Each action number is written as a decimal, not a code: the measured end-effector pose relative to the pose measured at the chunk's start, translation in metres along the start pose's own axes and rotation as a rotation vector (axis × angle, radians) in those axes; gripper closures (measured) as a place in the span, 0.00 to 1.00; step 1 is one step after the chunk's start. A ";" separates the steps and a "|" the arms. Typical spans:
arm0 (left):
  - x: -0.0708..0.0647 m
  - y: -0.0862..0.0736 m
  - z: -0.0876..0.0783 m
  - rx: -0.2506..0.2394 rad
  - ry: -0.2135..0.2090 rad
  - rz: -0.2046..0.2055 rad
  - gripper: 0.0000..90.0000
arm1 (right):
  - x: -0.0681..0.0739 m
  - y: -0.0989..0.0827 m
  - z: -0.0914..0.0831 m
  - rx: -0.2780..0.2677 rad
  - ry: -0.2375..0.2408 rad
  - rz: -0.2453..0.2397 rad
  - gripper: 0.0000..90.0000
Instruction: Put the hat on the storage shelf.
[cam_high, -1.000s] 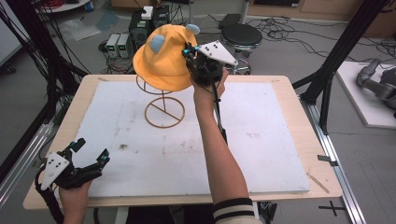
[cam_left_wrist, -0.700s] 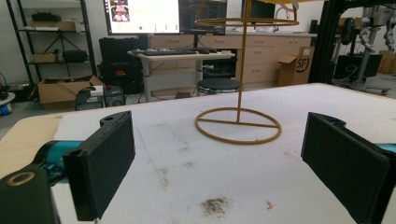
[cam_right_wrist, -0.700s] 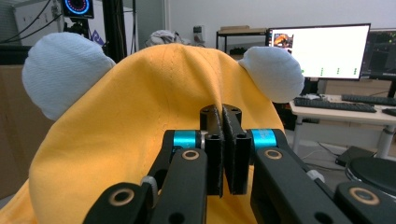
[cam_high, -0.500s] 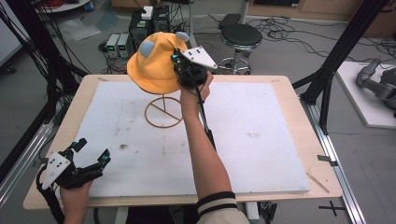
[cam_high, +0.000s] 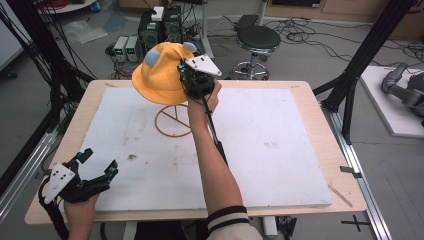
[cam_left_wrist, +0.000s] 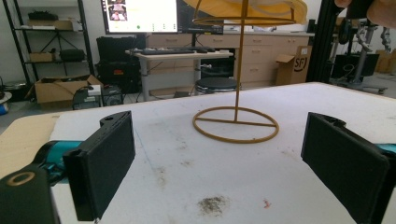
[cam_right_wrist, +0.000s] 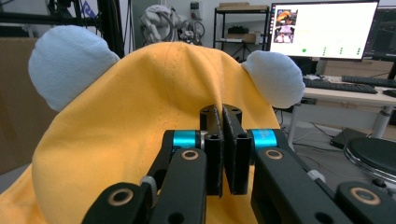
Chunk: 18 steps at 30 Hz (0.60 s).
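A yellow hat with two pale blue ears hangs over the top ring of a gold wire stand at the far middle of the table. My right gripper reaches in from the hat's right side. In the right gripper view, my right gripper is shut on a fold of the hat's fabric, between its ears. My left gripper rests open near the front left corner, with nothing between its jaws. The left gripper view shows the stand ahead of that gripper, with the hat's brim above.
A white board covers most of the wooden table. It has a dark stain near the left gripper. Black frame posts stand at both sides. A stool and electronics boxes sit beyond the far edge.
My right hand has carried the hat left and down, so it now hangs over the stand's top. The left gripper has stayed in place.
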<state>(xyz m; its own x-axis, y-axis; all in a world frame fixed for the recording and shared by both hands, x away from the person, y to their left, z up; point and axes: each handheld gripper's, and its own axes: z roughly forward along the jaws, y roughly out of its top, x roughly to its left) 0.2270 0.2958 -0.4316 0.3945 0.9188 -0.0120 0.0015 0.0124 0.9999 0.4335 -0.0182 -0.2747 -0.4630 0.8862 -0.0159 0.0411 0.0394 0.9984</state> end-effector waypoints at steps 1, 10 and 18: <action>0.000 0.000 0.000 0.001 0.000 -0.002 0.11 | 0.000 -0.001 0.001 0.010 0.002 -0.003 0.97; 0.000 -0.001 0.000 0.005 -0.005 -0.003 0.11 | 0.000 -0.007 0.002 0.021 -0.007 0.006 0.54; 0.003 -0.002 -0.001 0.011 -0.007 0.001 0.11 | -0.008 0.001 -0.013 0.006 0.022 -0.017 0.25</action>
<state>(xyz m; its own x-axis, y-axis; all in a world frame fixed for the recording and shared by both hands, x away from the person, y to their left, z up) 0.2270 0.2988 -0.4336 0.4010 0.9160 -0.0105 0.0114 0.0065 0.9999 0.4257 -0.0308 -0.2726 -0.4834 0.8748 -0.0312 0.0381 0.0567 0.9977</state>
